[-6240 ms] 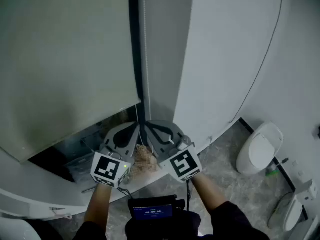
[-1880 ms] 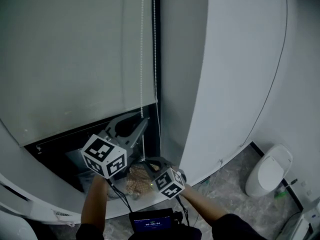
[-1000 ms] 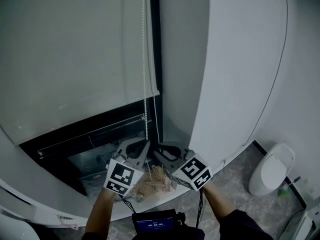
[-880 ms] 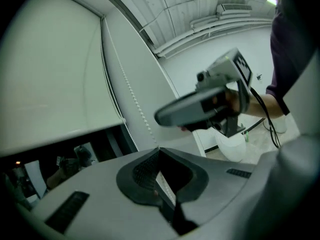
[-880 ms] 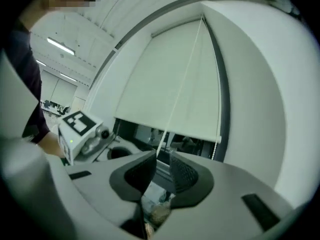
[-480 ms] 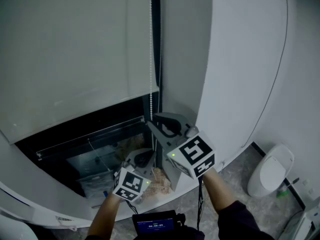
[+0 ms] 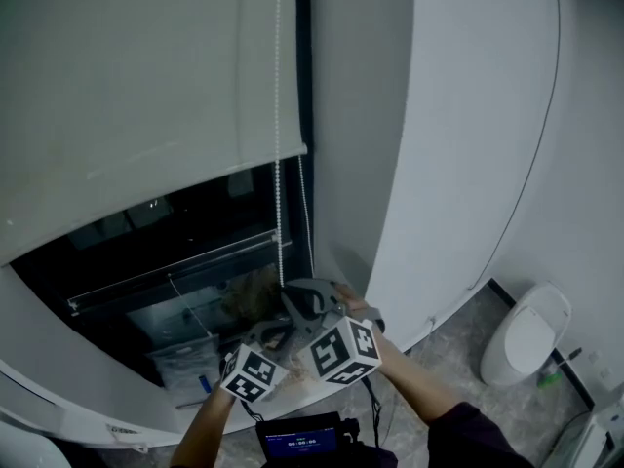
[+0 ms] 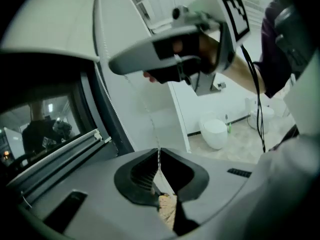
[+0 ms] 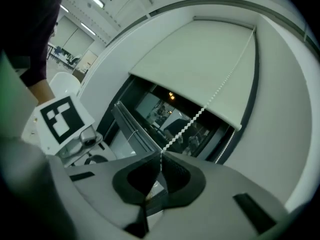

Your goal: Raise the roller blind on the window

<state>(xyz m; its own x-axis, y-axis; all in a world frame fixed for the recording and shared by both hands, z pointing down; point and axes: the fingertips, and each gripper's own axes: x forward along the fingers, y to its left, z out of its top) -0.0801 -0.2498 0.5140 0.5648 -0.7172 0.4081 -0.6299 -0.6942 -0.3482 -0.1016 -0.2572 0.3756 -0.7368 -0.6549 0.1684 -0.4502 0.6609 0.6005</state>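
Roller blind (image 7: 127,96) fills the head view from 9 to 12 o'clock. Its bottom edge slants across the window, leaving a band of dark window glass (image 7: 146,232) uncovered beneath it. A white bead chain (image 7: 279,115) hangs down the blind's right side, next to the dark window frame (image 7: 304,86), and runs to the two grippers near 6 o'clock.

The right gripper (image 7: 290,292) is the higher of the two. In its own view the jaws are pressed together on the bead chain (image 9: 161,156), which climbs towards 1 o'clock to the blind's (image 9: 200,69) lower corner. The left gripper's marker cube (image 9: 60,119) shows at 9 o'clock there.

The left gripper (image 7: 276,334) sits just below the right one. Its jaws are likewise closed, pinching the chain (image 8: 159,156), which rises towards 12 o'clock to the right gripper (image 8: 165,59) above.

A white toilet (image 7: 526,334) stands on the floor at 4 o'clock in the head view, well apart from the window.
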